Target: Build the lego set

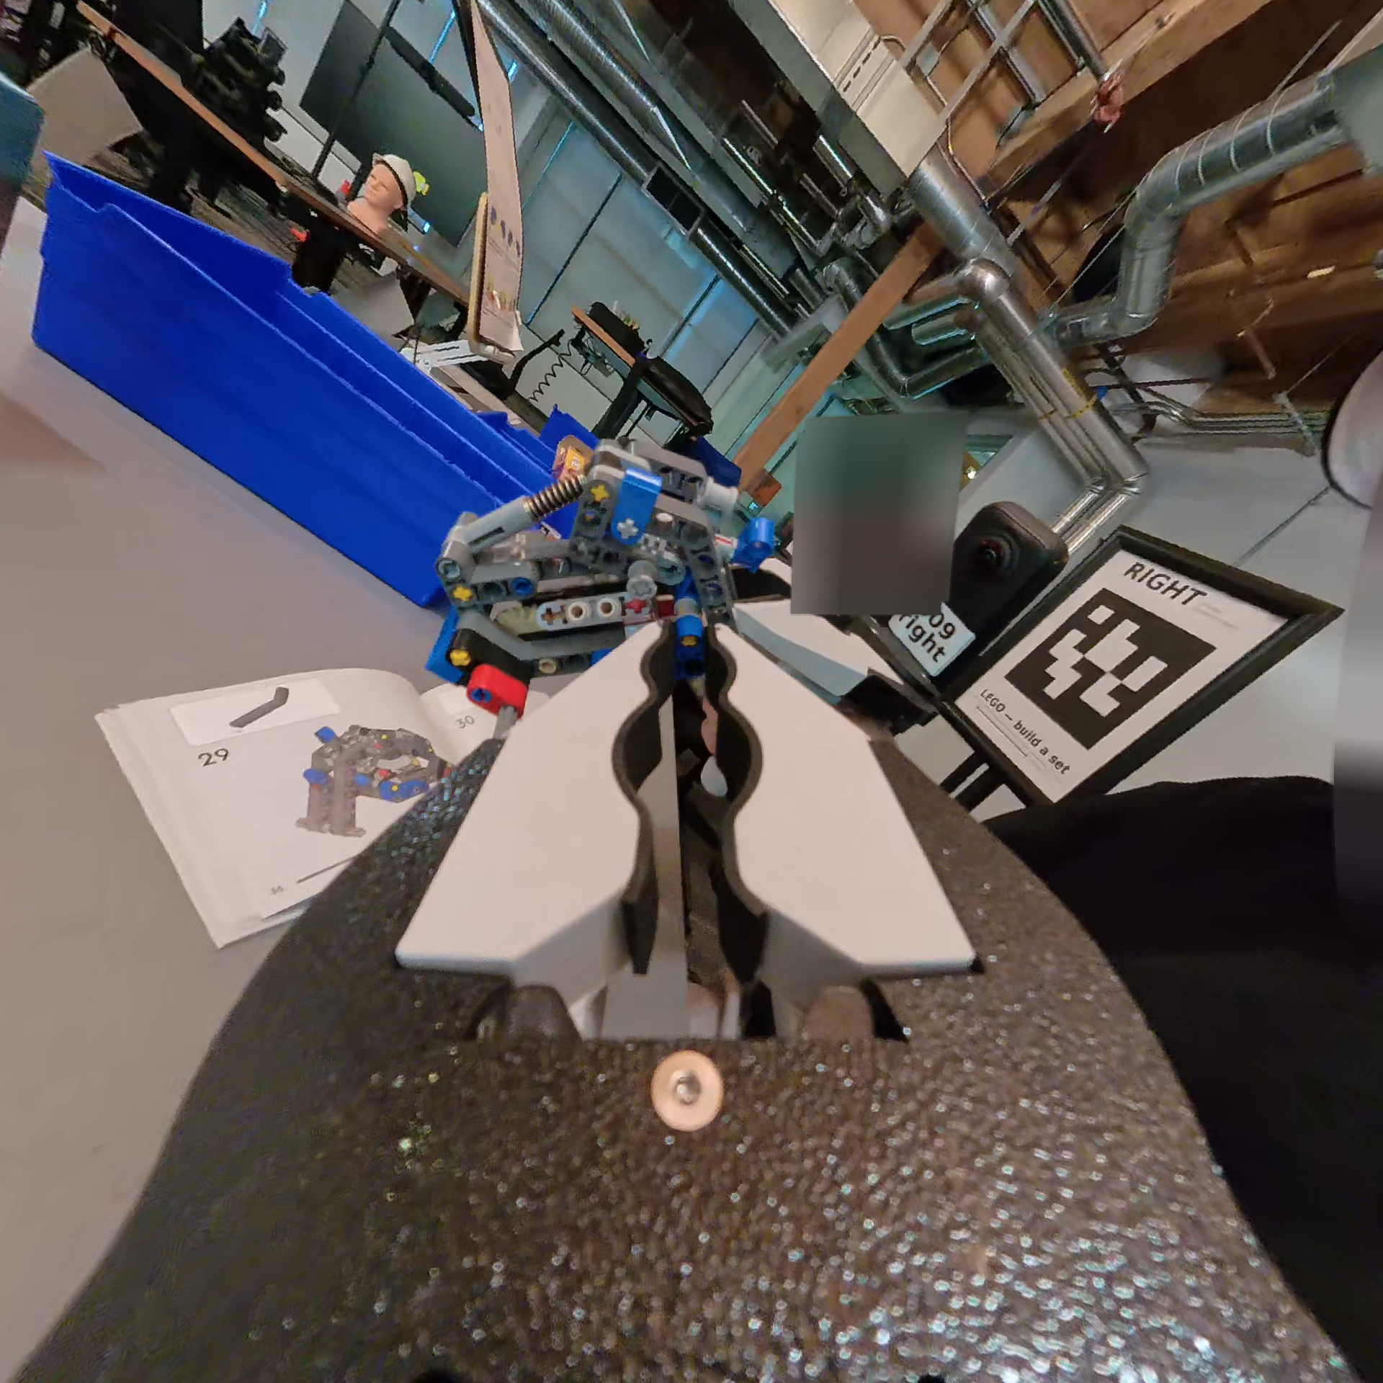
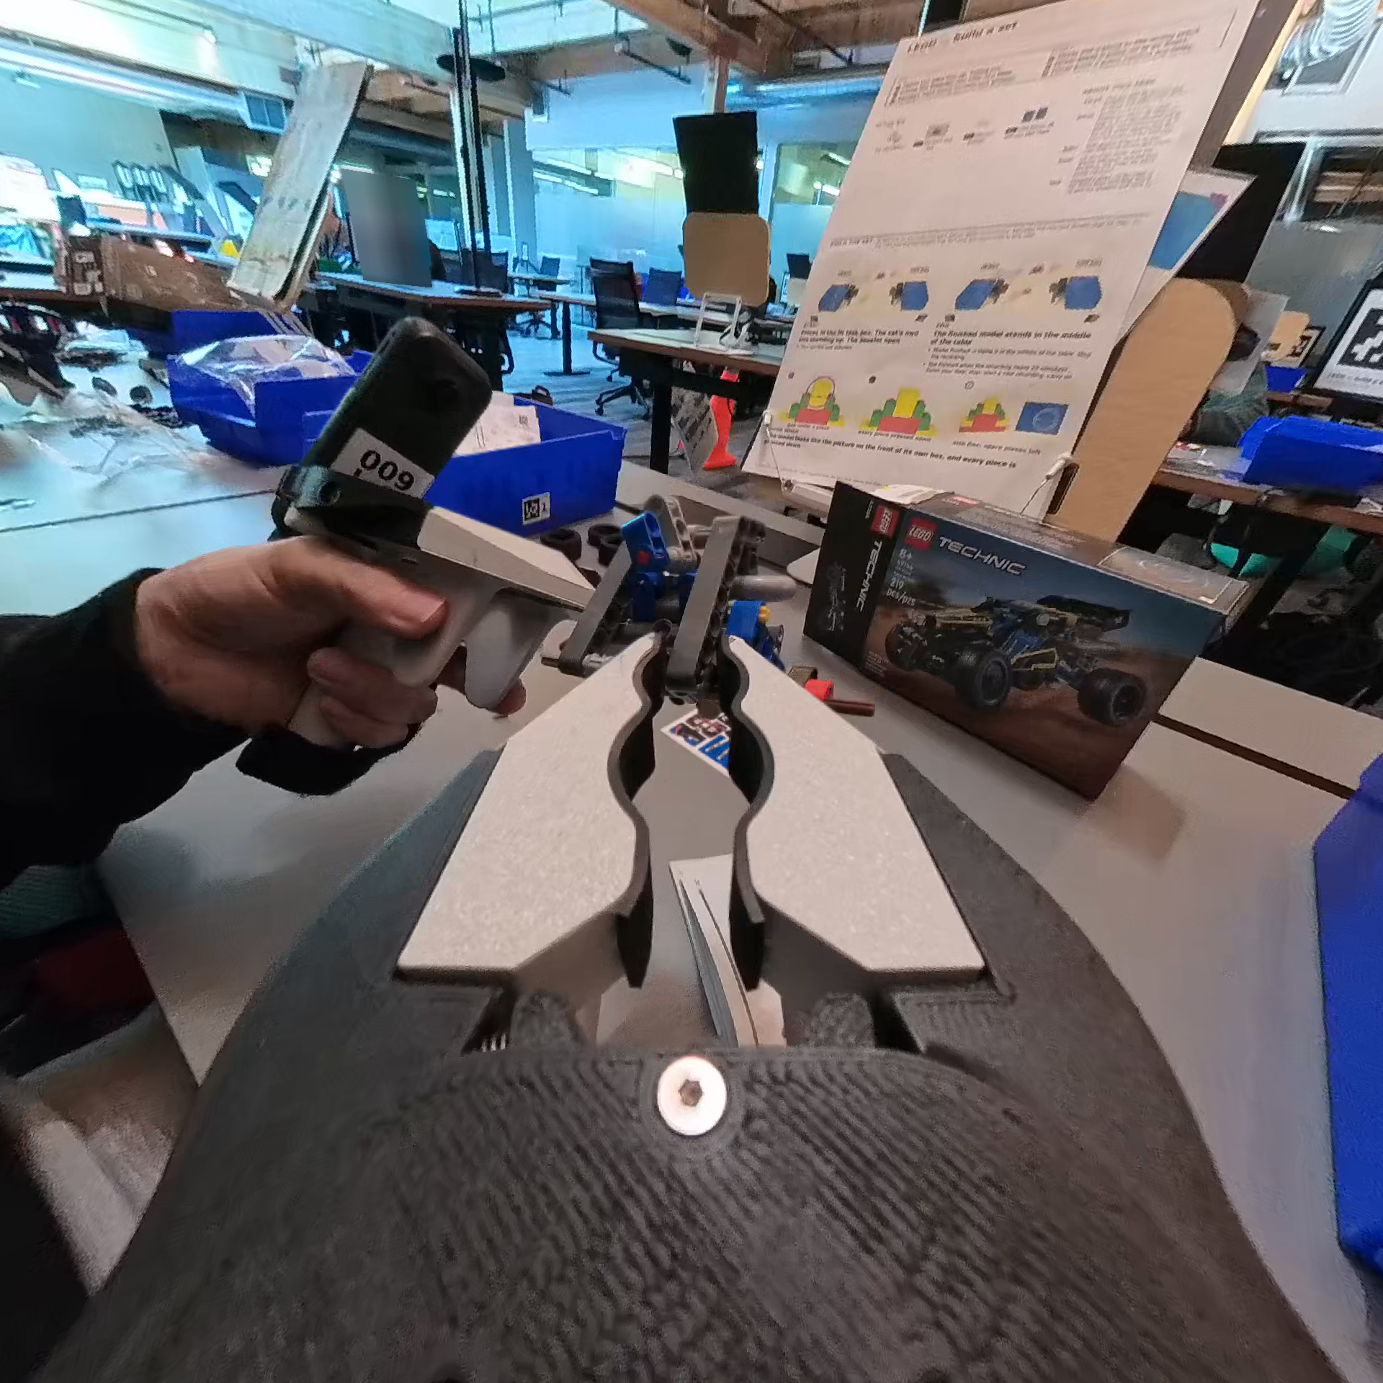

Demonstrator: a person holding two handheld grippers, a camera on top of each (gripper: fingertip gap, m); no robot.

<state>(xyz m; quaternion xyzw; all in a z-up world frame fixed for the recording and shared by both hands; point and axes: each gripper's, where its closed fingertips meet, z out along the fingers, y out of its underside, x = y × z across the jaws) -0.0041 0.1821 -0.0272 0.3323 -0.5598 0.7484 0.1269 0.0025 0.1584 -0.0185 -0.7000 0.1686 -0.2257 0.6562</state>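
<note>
Left claw point(image 1: 685, 643) nearly closed on blue lower piece of lego model point(image 1: 591, 554); right claw point(image 2: 692, 666) pinching grey beam point(image 2: 703, 591).
Beam stands upright, dead ahead of right claw; model above table point(image 1: 187, 539).

right claw point(image 2: 690, 662) clamped on lego model point(image 2: 677, 591), left claw point(image 2: 576, 599) alongside

Grey table point(image 2: 1122, 861) carries everything. Lego box point(image 2: 1010, 629) lies at 2 o'clock in right wrist view, small red piece point(image 2: 823, 688) just beside its near-left corner. Blue bin point(image 2: 539, 464) at 11 o'clock, black tyres point(image 2: 584, 540) near it. In left wrist view: open instruction booklet point(image 1: 262, 786) flat at 9 o'clock, long blue bins point(image 1: 224, 359) at 10 o'clock.
</note>
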